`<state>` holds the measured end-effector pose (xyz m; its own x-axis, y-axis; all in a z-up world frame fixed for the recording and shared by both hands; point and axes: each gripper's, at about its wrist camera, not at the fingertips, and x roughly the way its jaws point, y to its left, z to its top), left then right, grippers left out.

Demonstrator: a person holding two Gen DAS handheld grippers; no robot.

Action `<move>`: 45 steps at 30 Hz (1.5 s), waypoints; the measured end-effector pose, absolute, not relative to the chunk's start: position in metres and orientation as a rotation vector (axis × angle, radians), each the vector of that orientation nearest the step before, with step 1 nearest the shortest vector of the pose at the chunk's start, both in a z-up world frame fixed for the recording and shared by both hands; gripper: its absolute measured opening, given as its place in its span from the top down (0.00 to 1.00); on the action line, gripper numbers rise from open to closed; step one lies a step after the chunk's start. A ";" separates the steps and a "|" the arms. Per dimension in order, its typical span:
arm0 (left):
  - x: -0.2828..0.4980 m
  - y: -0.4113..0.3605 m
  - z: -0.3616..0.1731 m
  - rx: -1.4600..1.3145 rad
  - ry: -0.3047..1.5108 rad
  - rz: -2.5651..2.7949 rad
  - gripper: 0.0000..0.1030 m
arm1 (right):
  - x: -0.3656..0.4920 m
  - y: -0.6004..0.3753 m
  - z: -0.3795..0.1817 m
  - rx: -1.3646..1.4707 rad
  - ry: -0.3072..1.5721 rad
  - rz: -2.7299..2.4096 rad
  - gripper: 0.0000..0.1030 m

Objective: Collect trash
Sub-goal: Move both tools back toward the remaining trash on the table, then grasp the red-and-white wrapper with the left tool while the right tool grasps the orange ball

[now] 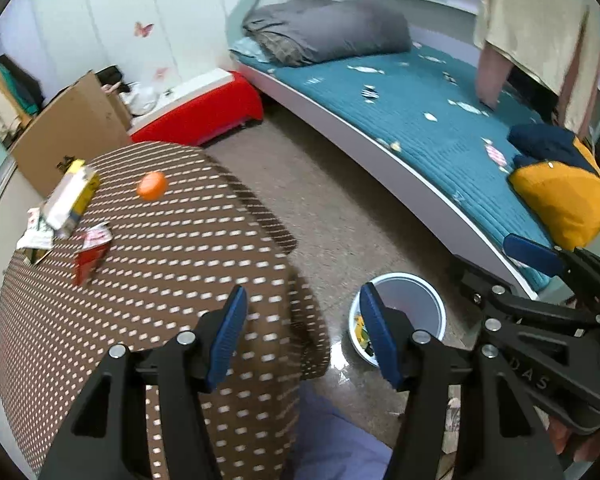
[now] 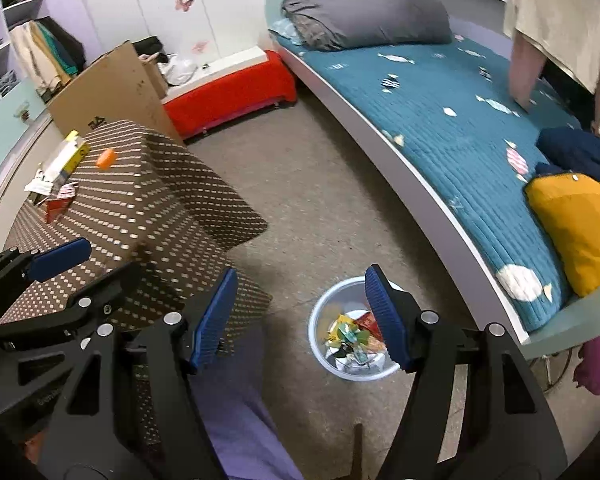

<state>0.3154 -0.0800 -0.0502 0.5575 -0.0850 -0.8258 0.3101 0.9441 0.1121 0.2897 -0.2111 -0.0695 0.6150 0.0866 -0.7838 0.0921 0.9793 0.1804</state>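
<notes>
Brown dotted cloth covers the surface [image 1: 172,272], which serves here as the landmark. At its far left edge lies the remaining trash: a white-and-yellow carton [image 1: 70,198] on crumpled white paper [image 1: 36,234], with a torn red wrapper [image 1: 90,256] just beside them toward the near side, and an orange cap [image 1: 152,185] a little to their right, apart from the rest. Behind the surface stands a cardboard box [image 1: 66,128], and right of that a red bench [image 1: 204,114] against the wall. The left gripper [image 1: 302,334] hangs over the surface's right edge, its blue fingers [image 1: 228,336] apart with nothing between them. On the floor just right of the surface stands a white bin [image 2: 350,328] with colourful wrappers [image 2: 352,336] already in it. The right gripper [image 2: 300,320] hovers over the floor between surface and bin, fingers [image 2: 386,318] spread and empty. Farther right, well apart from the surface, runs a bed [image 2: 440,120] with a teal quilt, a grey pillow [image 2: 372,16] at its head and a yellow cushion [image 2: 576,224] near its foot.
</notes>
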 end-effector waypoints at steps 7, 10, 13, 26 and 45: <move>0.316 -0.040 -0.037 0.207 0.930 -0.161 0.44 | 0.300 -0.173 -0.056 0.170 0.886 0.060 0.36; 0.317 -0.021 -0.034 0.190 0.917 -0.122 0.43 | 0.306 -0.154 -0.050 0.142 0.881 0.077 0.36; 0.321 -0.001 -0.032 0.162 0.915 -0.087 0.40 | 0.313 -0.138 -0.047 0.118 0.875 0.095 0.36; 0.368 0.068 -0.036 0.086 0.935 -0.027 0.28 | 0.364 -0.074 -0.041 0.009 0.873 0.168 0.36; 0.428 0.121 -0.066 0.026 0.873 -0.084 0.73 | 0.441 -0.020 -0.057 -0.034 0.896 0.351 0.34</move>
